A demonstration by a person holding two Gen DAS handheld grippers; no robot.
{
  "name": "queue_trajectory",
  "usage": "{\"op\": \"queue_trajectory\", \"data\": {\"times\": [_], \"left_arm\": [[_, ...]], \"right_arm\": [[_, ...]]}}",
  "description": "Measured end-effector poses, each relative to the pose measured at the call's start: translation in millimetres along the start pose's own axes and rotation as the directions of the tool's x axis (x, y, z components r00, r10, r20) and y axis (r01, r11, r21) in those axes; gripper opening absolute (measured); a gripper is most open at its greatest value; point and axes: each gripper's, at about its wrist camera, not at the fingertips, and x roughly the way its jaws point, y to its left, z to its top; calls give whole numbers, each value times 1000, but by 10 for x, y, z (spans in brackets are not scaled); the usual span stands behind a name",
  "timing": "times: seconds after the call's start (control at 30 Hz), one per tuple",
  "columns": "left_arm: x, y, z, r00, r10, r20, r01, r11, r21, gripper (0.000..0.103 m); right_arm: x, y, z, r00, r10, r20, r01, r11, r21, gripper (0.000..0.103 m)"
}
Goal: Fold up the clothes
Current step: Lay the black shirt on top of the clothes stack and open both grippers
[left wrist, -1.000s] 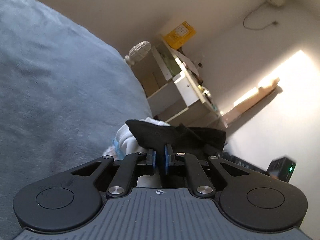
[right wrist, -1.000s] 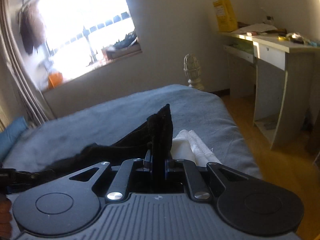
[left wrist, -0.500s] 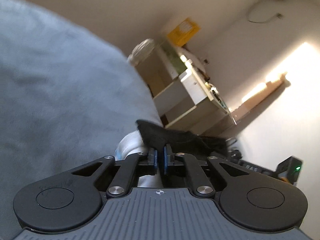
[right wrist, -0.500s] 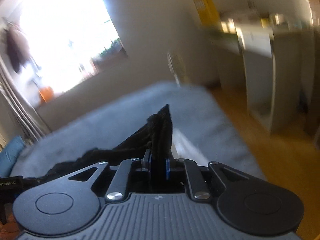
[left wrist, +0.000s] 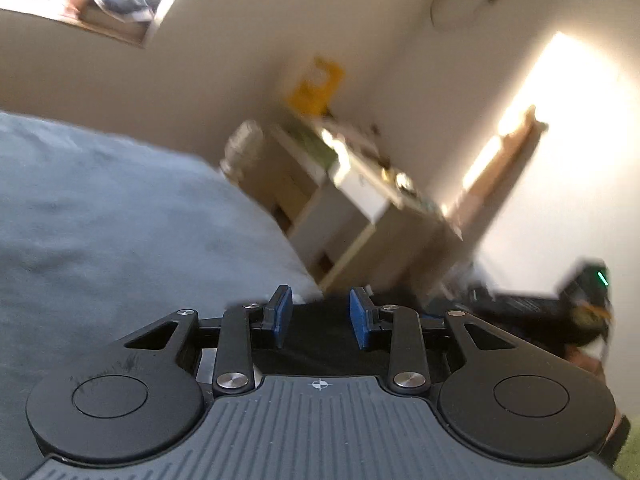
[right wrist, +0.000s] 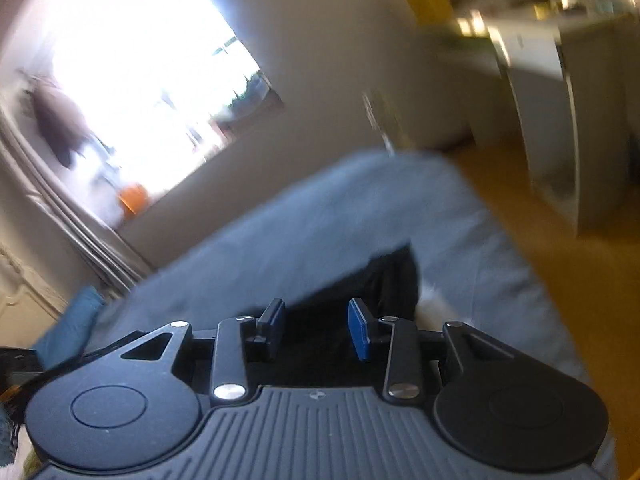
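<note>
Left gripper (left wrist: 320,318) and right gripper (right wrist: 316,328) fingers opening, off black garment (right wrist: 384,276)

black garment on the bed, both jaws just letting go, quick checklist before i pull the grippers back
1. Left gripper off the cloth: ok, jaws opening, pads apart, black garment lies loose between them.
2. Right gripper off the cloth: ok, jaws opening, nothing pinched.
3. Garment resting on the blue bed cover: ok in the right wrist view.
4. Fold neat and flat: cannot tell, blurred and mostly hidden.
5. White folded cloth beside it undisturbed: cannot tell.
</note>
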Motion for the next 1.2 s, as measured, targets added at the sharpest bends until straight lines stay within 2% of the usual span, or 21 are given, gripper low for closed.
{"op": "queue_trajectory", "data": {"times": [0.07,0.1,0.17,0.23,0.27,0.37,0.47,0.53,0.6,0.67,0.73,0.8,0.83,0.9,0.97,1.03,1.13,1.2], "left_arm": [[219,70,-27,998,52,-29,-53,998,-44,31],[285,139,-30,996,85,-21,-86,994,-69,31],[318,294,13,993,117,1,-116,981,-158,31],[282,425,76,992,121,19,-113,963,-245,31],[246,442,99,993,117,25,-108,962,-250,31],[51,374,94,996,86,24,-81,983,-163,31],[-187,204,-6,1000,16,0,-16,1000,-22,32],[-294,33,-134,999,-40,-26,43,994,97,34],[-282,-127,-295,997,-44,-66,56,979,197,37],[-157,-178,-423,994,-2,-110,26,975,219,37],[-66,-139,-475,993,14,-118,7,984,179,37],[-113,-87,-423,996,10,-91,0,994,111,37],[-149,-62,-390,997,10,-77,-4,997,76,38],[-284,-51,-365,999,11,-49,-8,998,65,44],[-420,-87,-377,999,31,-39,-27,994,107,48],[-590,-150,-459,997,38,-61,-28,988,154,50],[-867,-255,-616,993,40,-107,-16,975,221,64],[-1064,-343,-772,991,35,-133,2,964,267,78]], "right_arm": [[233,-54,41,997,-69,-22,70,993,91,35],[253,-122,53,994,-105,10,102,983,155,34],[69,-237,20,973,-193,124,158,956,248,36],[-234,-290,-56,935,-274,224,203,935,292,36],[-409,-329,-128,934,-260,243,181,935,304,36],[-954,-468,-385,953,-147,264,54,943,329,36],[-1465,-429,-826,964,-83,252,16,967,256,36],[-1662,-388,-1109,975,-33,218,-15,977,212,35],[-1724,-411,-1353,982,21,187,-56,981,184,35],[-1647,-476,-1458,986,-6,169,-27,980,195,35],[-1559,-665,-1517,980,-103,170,55,962,268,25],[-1623,-822,-1566,944,-261,203,170,909,380,26],[-1698,-879,-1594,925,-296,236,179,891,417,26],[-1909,-889,-1698,903,-290,316,124,881,456,26],[-2063,-783,-1823,899,-262,350,86,891,446,26],[-2133,-611,-1959,909,-229,348,68,906,418,26],[-2190,-295,-2203,931,-171,324,44,930,364,26],[-2205,25,-2427,942,-160,296,66,951,303,27]]}}
